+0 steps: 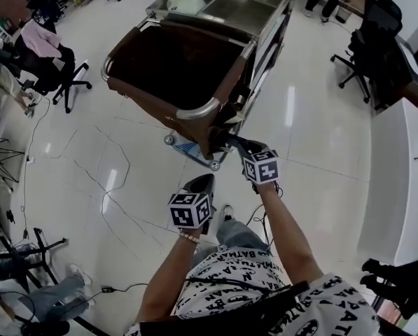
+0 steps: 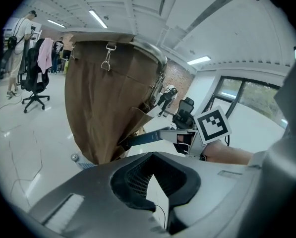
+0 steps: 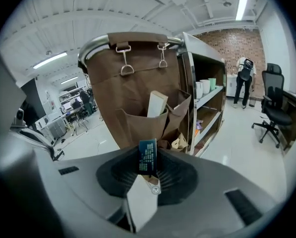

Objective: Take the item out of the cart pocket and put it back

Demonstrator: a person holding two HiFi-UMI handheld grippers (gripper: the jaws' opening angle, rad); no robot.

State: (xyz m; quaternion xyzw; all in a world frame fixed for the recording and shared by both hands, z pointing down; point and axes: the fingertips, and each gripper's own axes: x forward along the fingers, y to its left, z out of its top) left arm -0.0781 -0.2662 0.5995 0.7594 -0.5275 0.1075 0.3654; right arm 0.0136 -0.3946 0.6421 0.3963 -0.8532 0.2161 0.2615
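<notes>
My right gripper (image 3: pixel 148 171) is shut on a flat dark-blue packet (image 3: pixel 148 155) with small white print, held on edge. It hovers just short of the cart's brown fabric bag (image 3: pixel 138 68). Sewn pockets (image 3: pixel 140 125) hang on the bag's side, and a cream box (image 3: pixel 156 104) stands in one of them. In the left gripper view the blue packet (image 2: pixel 144 138) points at a pocket (image 2: pixel 138 118), its tip close to the opening. My left gripper (image 1: pixel 201 182) hangs lower and nearer to me, shut and with nothing in it.
The cart (image 1: pixel 216 19) has a steel top with trays and side shelves (image 3: pixel 207 95) carrying cups. Office chairs (image 1: pixel 54 72) stand to the left and to the right (image 1: pixel 366 40). A white counter (image 1: pixel 405 180) runs along the right. A person stands at the far back (image 3: pixel 245 76).
</notes>
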